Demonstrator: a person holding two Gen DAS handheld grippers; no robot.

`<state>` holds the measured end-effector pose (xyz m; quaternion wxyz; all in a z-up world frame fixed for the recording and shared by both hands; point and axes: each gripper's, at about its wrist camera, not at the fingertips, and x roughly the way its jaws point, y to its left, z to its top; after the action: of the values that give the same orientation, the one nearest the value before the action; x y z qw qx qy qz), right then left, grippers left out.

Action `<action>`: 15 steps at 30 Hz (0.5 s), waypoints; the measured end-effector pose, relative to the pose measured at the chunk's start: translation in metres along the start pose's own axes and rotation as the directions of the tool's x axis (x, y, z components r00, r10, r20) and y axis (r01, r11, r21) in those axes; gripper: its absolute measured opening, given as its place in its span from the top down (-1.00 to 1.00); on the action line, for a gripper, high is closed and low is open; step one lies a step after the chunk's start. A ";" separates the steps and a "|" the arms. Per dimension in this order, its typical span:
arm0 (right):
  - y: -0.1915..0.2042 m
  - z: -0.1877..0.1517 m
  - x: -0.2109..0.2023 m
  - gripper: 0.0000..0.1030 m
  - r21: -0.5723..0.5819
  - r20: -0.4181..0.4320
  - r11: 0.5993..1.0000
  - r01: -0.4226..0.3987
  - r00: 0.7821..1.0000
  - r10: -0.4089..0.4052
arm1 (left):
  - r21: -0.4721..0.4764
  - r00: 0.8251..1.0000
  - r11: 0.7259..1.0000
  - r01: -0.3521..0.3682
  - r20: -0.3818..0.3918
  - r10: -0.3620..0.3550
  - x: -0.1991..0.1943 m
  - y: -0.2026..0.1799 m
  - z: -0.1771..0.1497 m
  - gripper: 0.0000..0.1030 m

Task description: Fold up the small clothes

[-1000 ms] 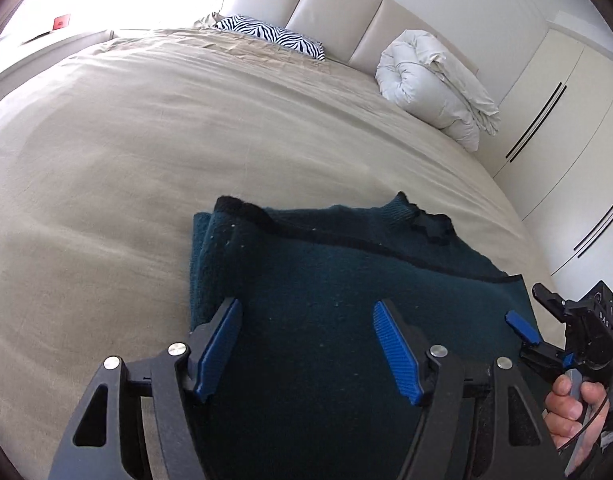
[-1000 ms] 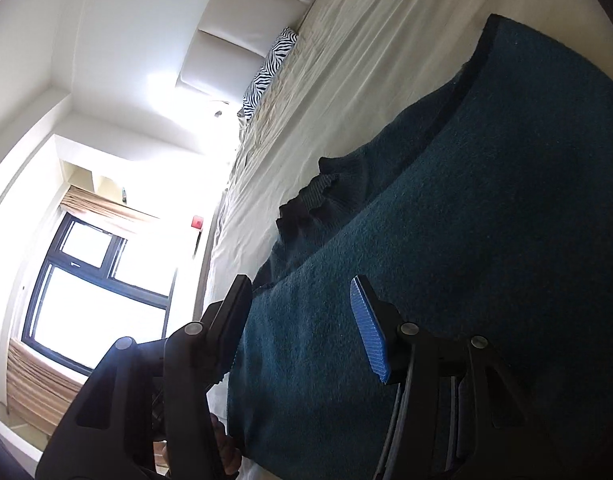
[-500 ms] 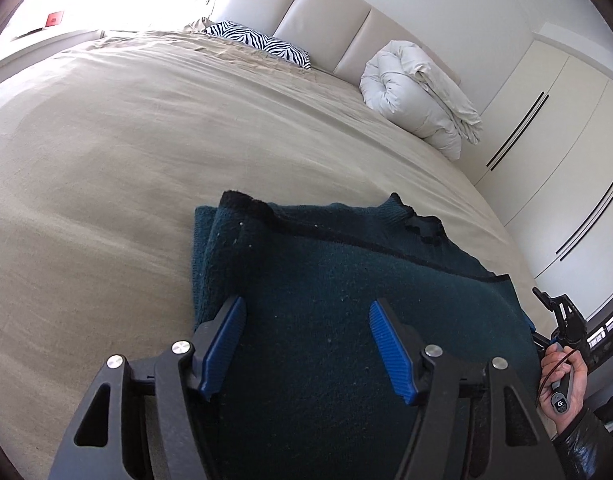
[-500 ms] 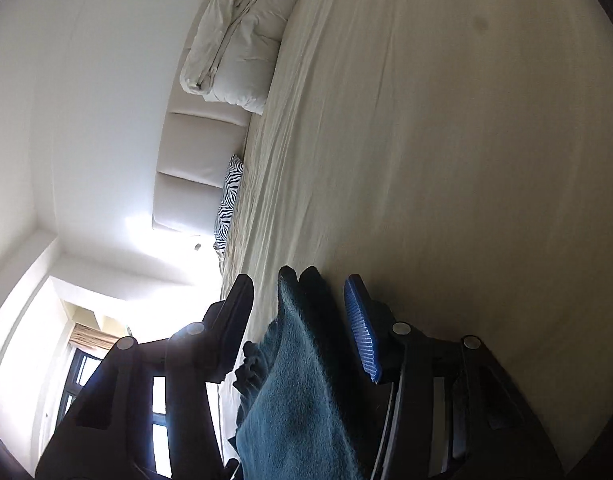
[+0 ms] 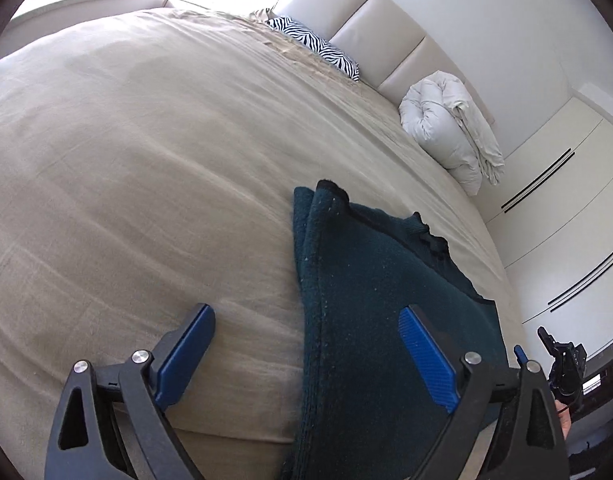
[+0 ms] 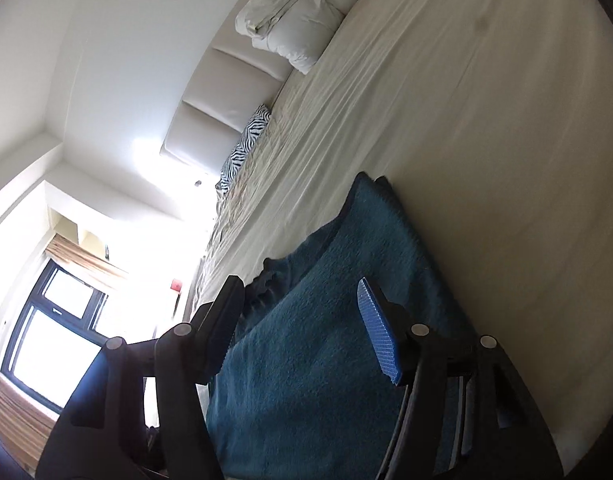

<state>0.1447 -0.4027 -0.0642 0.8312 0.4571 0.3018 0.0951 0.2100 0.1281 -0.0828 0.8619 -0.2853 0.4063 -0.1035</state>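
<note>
The folded dark teal garment [image 5: 370,304] lies flat on the beige bed [image 5: 146,168], running from centre toward five o'clock in the left wrist view. The left gripper [image 5: 306,350] hovers over its near edge, jaws opening wide, pads clear of the cloth. The right gripper [image 6: 302,320] is opening too, cloth beneath but unpinched. White duvet [image 5: 450,124] at two o'clock, zebra pillow [image 5: 314,46] at twelve.

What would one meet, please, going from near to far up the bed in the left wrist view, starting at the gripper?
Left gripper, its jaws opening with the edge of the garment beneath them → dark teal garment → bare sheet → white duvet → zebra pillow → headboard.
</note>
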 end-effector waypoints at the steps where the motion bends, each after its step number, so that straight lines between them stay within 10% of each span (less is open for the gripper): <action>1: 0.011 -0.012 0.007 -0.14 -0.028 -0.037 1.000 -0.014 0.999 0.013 | 0.002 1.000 1.000 0.004 -0.006 -0.004 0.001 -0.001 0.000 -0.83; 15: 0.057 -0.090 0.103 -0.14 0.022 -0.353 0.992 -0.121 0.928 0.121 | -0.196 0.928 0.964 0.177 -0.294 -0.230 0.034 -0.004 0.008 -0.63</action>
<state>0.1810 -0.2620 -0.0963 0.7560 0.4502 0.4175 0.2269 0.2383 0.1137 -0.0987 0.7440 -0.3769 0.5134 -0.2022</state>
